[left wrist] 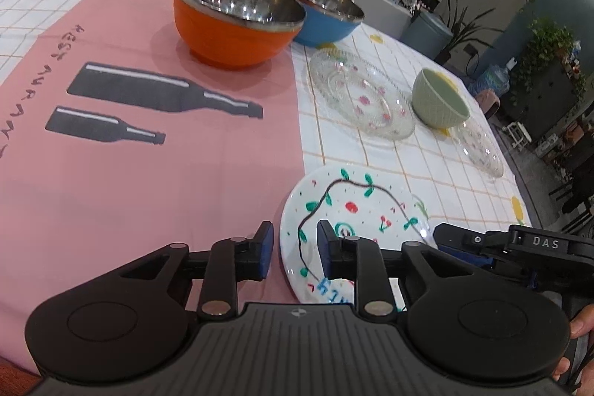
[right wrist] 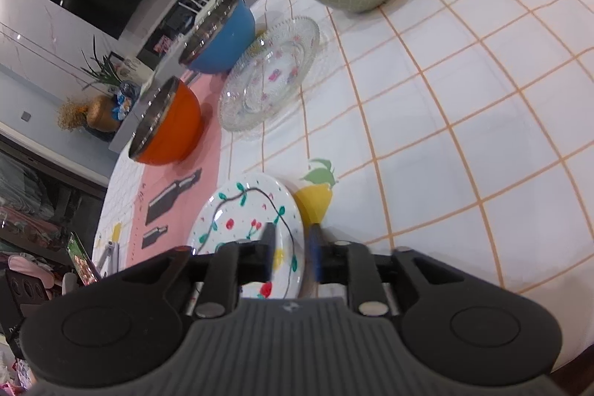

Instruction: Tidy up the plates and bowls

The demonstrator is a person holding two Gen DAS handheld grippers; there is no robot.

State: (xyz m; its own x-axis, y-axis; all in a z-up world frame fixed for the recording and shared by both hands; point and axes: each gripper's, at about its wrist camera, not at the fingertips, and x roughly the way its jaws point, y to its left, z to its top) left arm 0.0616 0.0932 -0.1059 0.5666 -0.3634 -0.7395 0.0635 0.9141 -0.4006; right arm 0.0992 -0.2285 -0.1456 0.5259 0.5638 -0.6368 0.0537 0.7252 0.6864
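Nearest the cameras, both claws stood at the painted plate (left wrist: 356, 206), which lay flat on the tabletop (left wrist: 427, 158) across the seam between the pink cloth (left wrist: 148, 173) and the white checked cloth (right wrist: 445, 136). The left claw (left wrist: 295, 249) was partly open, its two blue pads straddling the plate's left rim with a clear gap on either side, so nothing was clamped. The right claw (right wrist: 291, 253) was likewise partly open at the opposite rim; its pads looked blurred, and the rim stood between them without being pressed.

Judging from this, the step in hand was either taking or letting go of that plate. To do it well, each claw would best keep the rim centred between its pads and close evenly, so the plate would lift level rather than tipping toward one side. A thin glazed rim could slip, so a deep bite seemed wiser than a fingertip pinch.

Farther out lay a clear glass plate (left wrist: 362, 99) with pink flowers, then a pale green bowl (left wrist: 440, 102) just beside it, and a second glass plate (left wrist: 480, 149) to its right. Those plates seemed the likely stacking partners. At the far side the orange bowl (left wrist: 237, 21) and the blue bowl (left wrist: 321, 12), both steel-lined, stood touching or nearly so; any carry toward them would need to pass clear of the green bowl.
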